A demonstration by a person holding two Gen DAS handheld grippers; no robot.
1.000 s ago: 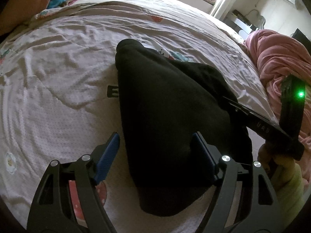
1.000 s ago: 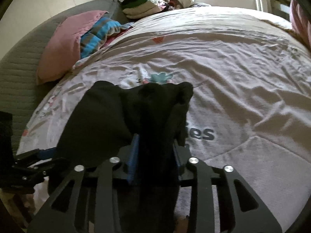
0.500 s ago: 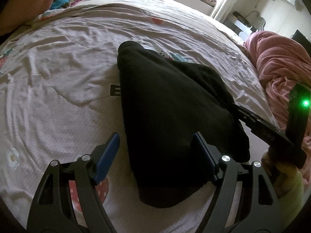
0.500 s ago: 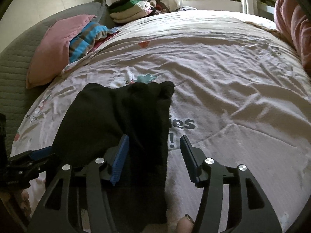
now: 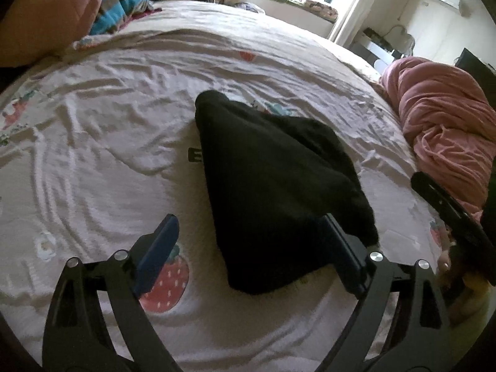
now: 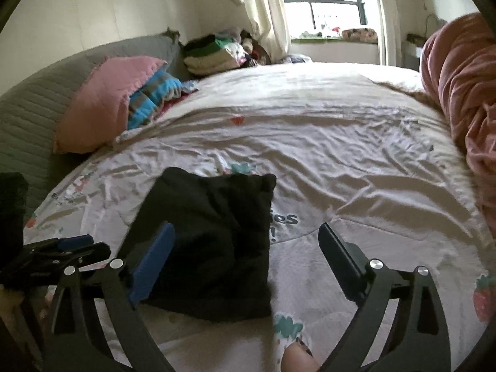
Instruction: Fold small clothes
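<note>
Black garment [image 5: 272, 186] lies folded on bed [image 5: 93, 155]; both grippers' jaws spread, empty. Advise pressing edges flat, aligning corners.

We see the left gripper [image 5: 249, 248] with jaws spread wide over the folded black garment [image 5: 272, 192] lying on the wrinkled bed [image 5: 108, 155].

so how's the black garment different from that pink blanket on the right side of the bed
The black garment lies folded flat mid-bed, a compact shape with clear edges; the pink blanket is bunched in a loose, wrinkled heap at the bed's edge. The garment is much the smaller, the blanket far bulkier. Both rest on the printed bedspread, and neither gripper holds either.
</note>
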